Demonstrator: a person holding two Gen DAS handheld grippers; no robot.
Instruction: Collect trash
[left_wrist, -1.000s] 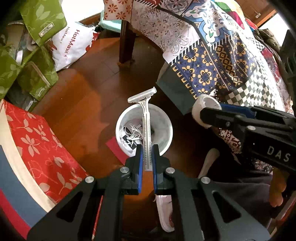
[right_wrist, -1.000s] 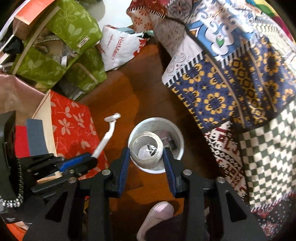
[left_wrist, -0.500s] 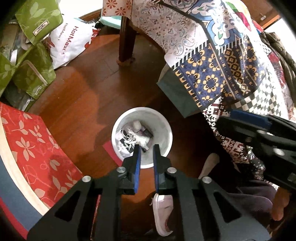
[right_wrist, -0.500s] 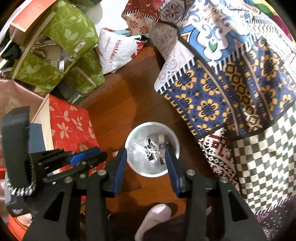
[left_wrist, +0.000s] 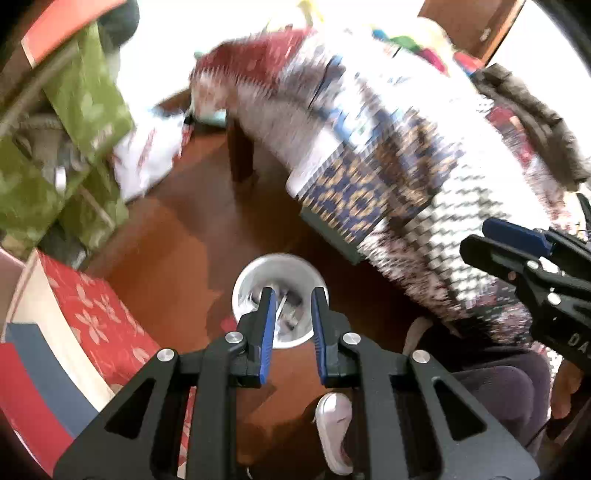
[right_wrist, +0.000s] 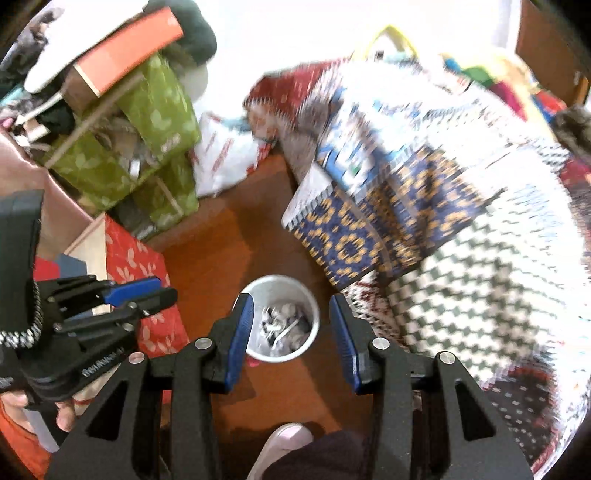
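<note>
Your right hand-held gripper (right_wrist: 291, 321) view alone shows the trash in the bin (right_wrist: 308, 295) clearly; both tools, now released, no longer grasp the razor and tape roll, your left hand-held gripper (left_wrist: 292, 314) spreading.

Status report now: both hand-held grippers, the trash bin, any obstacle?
Left hand-held gripper opening, nothing between its jaws. Right hand-held gripper open, empty. White trash bin on the floor below both, trash inside. Nothing in the way.

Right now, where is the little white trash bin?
The white trash bin stands on the wooden floor, low in the middle of both wrist views, between the red flowered box and the hanging patterned tablecloth.
</note>
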